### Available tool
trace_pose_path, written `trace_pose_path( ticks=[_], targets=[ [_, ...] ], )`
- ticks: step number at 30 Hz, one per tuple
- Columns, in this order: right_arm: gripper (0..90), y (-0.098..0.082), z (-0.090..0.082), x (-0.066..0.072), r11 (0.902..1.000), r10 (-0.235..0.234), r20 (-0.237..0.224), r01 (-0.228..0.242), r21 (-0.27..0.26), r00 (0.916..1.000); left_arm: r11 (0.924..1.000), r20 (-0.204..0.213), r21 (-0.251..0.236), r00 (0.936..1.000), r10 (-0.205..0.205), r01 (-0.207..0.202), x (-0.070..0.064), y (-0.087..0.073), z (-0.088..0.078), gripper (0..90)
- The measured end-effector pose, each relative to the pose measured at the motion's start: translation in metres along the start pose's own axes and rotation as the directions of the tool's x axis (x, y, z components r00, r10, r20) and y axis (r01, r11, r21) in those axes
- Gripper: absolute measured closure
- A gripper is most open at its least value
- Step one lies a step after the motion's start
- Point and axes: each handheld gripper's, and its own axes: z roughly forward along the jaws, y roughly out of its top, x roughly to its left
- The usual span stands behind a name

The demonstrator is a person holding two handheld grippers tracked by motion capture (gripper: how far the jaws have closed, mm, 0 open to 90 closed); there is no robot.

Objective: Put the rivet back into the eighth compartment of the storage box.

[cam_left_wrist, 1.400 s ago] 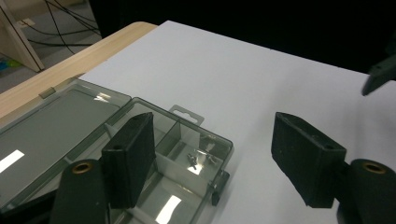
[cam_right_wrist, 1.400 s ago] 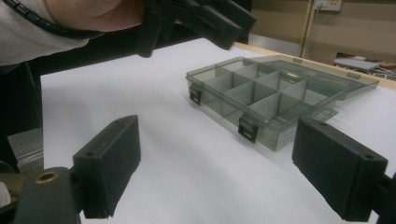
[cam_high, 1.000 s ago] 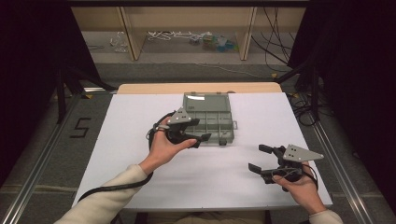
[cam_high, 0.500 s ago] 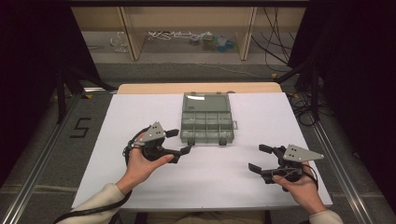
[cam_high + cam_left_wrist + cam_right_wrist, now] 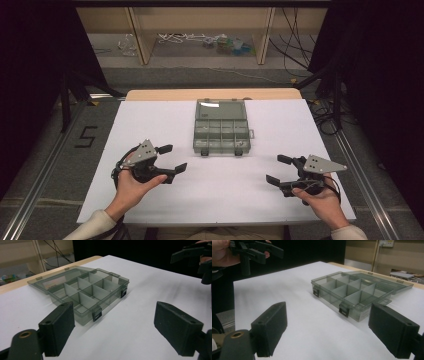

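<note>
right now my left hand-held gripper (image 5: 171,158) sits at the lower left of the high view, empty, its jaws having just spread wide. the clear compartment box (image 5: 221,131), lid open, lies up and right of it at frame centre on the tabletop (image 5: 150,115). my right hand-held gripper (image 5: 277,169), also open and empty, sits slightly farther off.

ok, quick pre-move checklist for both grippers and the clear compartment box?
1. Clear grey plastic compartment box lid open, lying flat behind it: ok.
2. Compartments unobstructed: ok; contents cannot tell.
3. Left gripper jaws open after just opening, nothing between them: ok.
4. Right gripper jaws open, holding nothing: ok.
5. Both grippers apart from the box, over the white table: ok.
6. Two dark front latches hanging unlatched: ok.
</note>
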Motion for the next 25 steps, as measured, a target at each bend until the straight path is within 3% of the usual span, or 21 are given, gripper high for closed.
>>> trace_pose_path(
  ticks=[2, 3, 5, 9, 10, 14, 15, 16, 21, 25],
  targets=[
    [16.5, 0.0006, -0.0015, -0.0004, 0.9998, -0.003, -0.004, 0.003, 0.020, 1.0000, 1.0000, -0.004, -0.002, 1.0000, 0.005, -0.005, 0.0022, -0.0018, -0.0043, 16.5],
    [16.5, 0.0005, -0.0014, -0.0005, 0.9998, -0.002, -0.005, 0.002, 0.018, 1.0000, 0.9998, -0.011, -0.011, 0.9998, -0.017, 0.017, 0.0031, -0.0039, -0.0077, 16.5],
    [16.5, 0.0013, -0.0028, -0.0010, 0.9990, -0.006, -0.015, 0.006, 0.044, 0.9999, 0.9998, -0.018, -0.008, 0.9997, -0.018, 0.018, 0.0047, -0.0057, -0.0112, 16.5],
    [16.5, 0.0004, -0.0008, -0.0011, 0.9999, -0.002, -0.023, 0.002, 0.013, 0.9997, 0.9996, -0.016, -0.003, 0.9995, -0.029, 0.029, 0.0065, -0.0087, -0.0128, 16.5],
    [16.5, 0.0012, -0.0028, -0.0013, 0.9990, -0.006, -0.017, 0.007, 0.043, 0.9998, 0.9997, -0.017, -0.004, 0.9996, -0.024, 0.024, 0.0071, -0.0085, -0.0128, 16.5],
    [16.5, 0.0012, -0.0029, -0.0015, 0.9989, -0.005, -0.018, 0.006, 0.047, 0.9998, 0.9997, -0.016, -0.013, 0.9997, -0.019, 0.019, 0.0080, -0.0070, -0.0121, 16.5],
    [16.5, 0.0000, -0.0012, 0.0000, 0.9996, 0.016, -0.006, -0.016, 0.023, 0.9998, 0.9999, -0.017, -0.014, 0.9998, -0.011, 0.010, 0.0096, -0.0067, -0.0124, 16.5],
    [16.5, 0.0005, -0.0023, -0.0007, 0.9991, 0.015, -0.019, -0.014, 0.041, 0.9997, 0.9999, -0.017, -0.014, 0.9998, -0.011, 0.010, 0.0096, -0.0067, -0.0124, 16.5],
    [16.5, -0.0001, -0.0013, 0.0001, 0.9996, 0.017, -0.006, -0.017, 0.022, 0.9998, 0.9993, -0.021, -0.021, 0.9993, -0.030, 0.030, 0.0107, -0.0069, -0.0125, 16.5],
    [16.5, 0.0004, -0.0028, -0.0006, 0.9990, 0.019, -0.020, -0.019, 0.041, 0.9996, 0.9994, -0.018, -0.021, 0.9994, -0.029, 0.029, 0.0108, -0.0068, -0.0118, 16.6]
  ],
)
